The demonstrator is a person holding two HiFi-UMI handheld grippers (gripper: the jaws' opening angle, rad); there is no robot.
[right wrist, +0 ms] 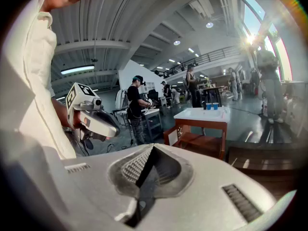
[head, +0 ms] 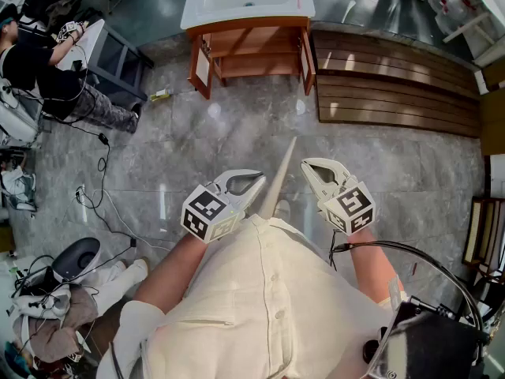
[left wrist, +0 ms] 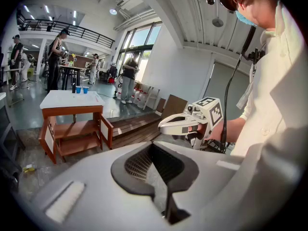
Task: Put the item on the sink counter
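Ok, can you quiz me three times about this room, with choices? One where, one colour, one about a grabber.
1. Where is the sink counter? A) ahead of the person B) behind the person C) under the grippers
2. What colour are the cups on it? A) red B) blue C) yellow
3. How is the right gripper? A) wide open B) shut on a cup C) shut and empty
Answers: A, it stands ahead across the floor; B, both show blue; C, its jaws meet on nothing.
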